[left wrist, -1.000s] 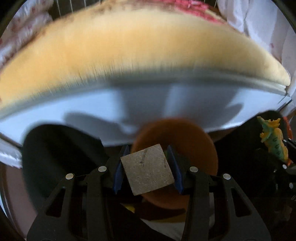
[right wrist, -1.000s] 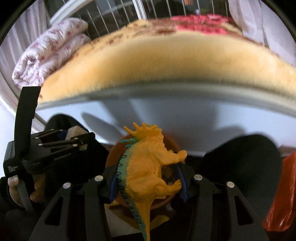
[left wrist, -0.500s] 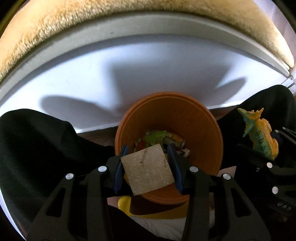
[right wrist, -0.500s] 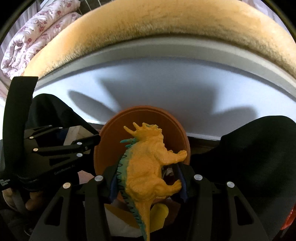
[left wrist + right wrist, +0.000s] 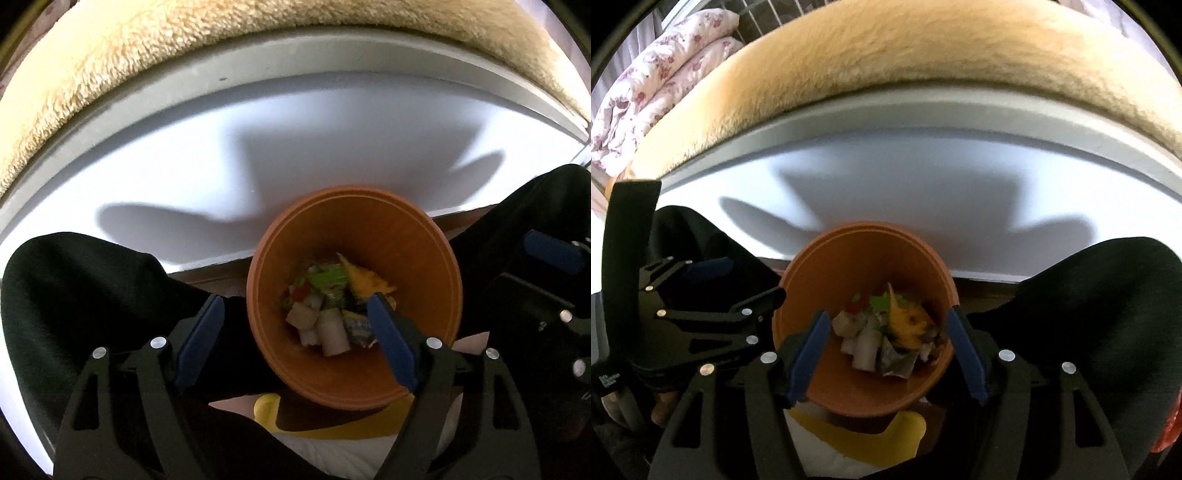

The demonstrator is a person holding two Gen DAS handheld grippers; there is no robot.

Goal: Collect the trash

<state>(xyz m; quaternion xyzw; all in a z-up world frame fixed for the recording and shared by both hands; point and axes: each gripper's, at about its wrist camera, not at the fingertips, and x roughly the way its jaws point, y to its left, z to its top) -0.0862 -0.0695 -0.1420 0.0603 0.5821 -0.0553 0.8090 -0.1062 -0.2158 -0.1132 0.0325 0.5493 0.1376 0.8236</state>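
Fingers: left gripper (image 5: 295,341) and right gripper (image 5: 890,354) both spread, empty, over bin (image 5: 448,280). Trash (image 5: 332,306) lies inside. Step: drop done, judged; next, fetch more.

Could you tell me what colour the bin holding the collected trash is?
The bin is terracotta orange; the left wrist view shows it best.

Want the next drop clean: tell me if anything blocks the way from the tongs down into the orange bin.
Nothing visible does. Both the left tongs and right tongs hang open over the orange bin, its mouth uncovered, trash low at the bottom.
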